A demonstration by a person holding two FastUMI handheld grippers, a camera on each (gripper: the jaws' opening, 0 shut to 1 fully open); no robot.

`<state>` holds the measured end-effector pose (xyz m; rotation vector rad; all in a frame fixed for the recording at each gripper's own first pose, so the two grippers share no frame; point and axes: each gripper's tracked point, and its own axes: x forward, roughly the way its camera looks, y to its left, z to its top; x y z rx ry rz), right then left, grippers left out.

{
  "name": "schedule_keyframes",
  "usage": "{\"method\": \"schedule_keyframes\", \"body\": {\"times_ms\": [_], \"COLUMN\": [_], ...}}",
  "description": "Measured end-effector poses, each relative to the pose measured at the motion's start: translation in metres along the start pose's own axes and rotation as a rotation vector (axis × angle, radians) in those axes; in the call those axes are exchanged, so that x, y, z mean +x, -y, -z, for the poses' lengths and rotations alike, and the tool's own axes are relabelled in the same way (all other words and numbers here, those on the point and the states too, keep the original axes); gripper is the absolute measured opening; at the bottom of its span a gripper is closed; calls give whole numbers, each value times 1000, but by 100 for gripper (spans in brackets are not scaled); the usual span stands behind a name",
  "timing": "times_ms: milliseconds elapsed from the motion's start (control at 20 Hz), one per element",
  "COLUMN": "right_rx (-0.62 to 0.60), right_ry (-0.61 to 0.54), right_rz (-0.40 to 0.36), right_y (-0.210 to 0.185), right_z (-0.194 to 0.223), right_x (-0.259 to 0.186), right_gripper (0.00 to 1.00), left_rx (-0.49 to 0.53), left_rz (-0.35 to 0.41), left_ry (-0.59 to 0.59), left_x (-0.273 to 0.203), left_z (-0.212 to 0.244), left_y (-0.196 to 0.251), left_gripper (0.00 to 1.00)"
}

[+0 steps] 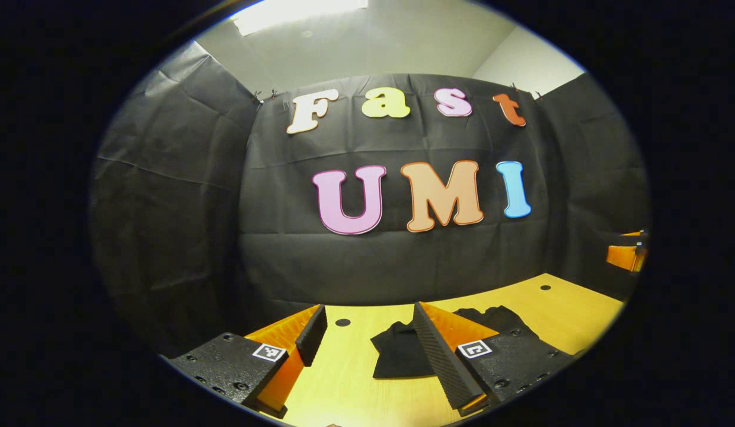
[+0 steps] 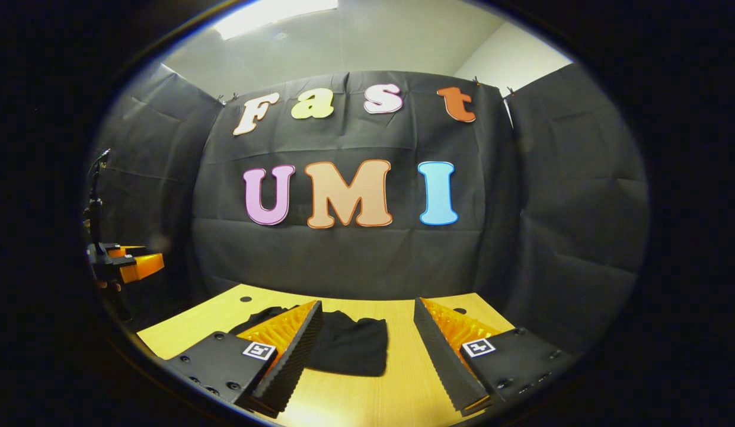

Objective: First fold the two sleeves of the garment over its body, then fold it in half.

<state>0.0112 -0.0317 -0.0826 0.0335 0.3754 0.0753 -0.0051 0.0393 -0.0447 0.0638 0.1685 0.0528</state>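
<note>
Both grippers, left gripper (image 1: 367, 350) and right gripper (image 2: 367, 350), are held spread and empty above the table (image 2: 403, 379), while the dark garment (image 2: 350, 347), judged soft and light, lies just ahead and is best pinched at a sleeve edge.

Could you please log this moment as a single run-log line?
left gripper: open, raised | right gripper: open, raised | garment: black, bunched on table | folds: not apparent
</note>
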Motion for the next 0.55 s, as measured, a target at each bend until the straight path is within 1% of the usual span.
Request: {"method": "schedule_keyframes", "body": {"times_ms": [50,100,150,200,250,300,350,500,550], "right_rx": [2,-2,-12,-24,-39,-52,-63,-50,-40], "right_ry": [7,12,13,22,26,37,49,76,79], "right_rz": [2,2,-2,-5,-7,-11,-17,-25,-34], "right_y": [-3,-7,-12,-16,-20,-23,-27,-35,-39], "right_z": [0,-1,-2,-4,-7,-11,-16,-27,-28], "right_x": [-12,-23,-34,-42,-49,-54,-59,-63,-65], "right_gripper": [98,98,99,96,98,96,99,97,97], "left_rx": [-2,-5,-9,-11,-4,6,16,12,8], "left_rz": [0,-1,0,5,14,21,24,50,57], "left_ry": [11,20,31,41,44,45,51,88,93], "left_x": [-11,-21,-30,-37,-42,-48,-52,-61,-64], "left_z": [-6,-11,-15,-20,-24,-27,-31,-47,-48], "left_y": [-4,-8,-10,-11,-11,-10,-10,-2,0], "left_gripper": [89,94,94,94,94,94,94,94,89]}}
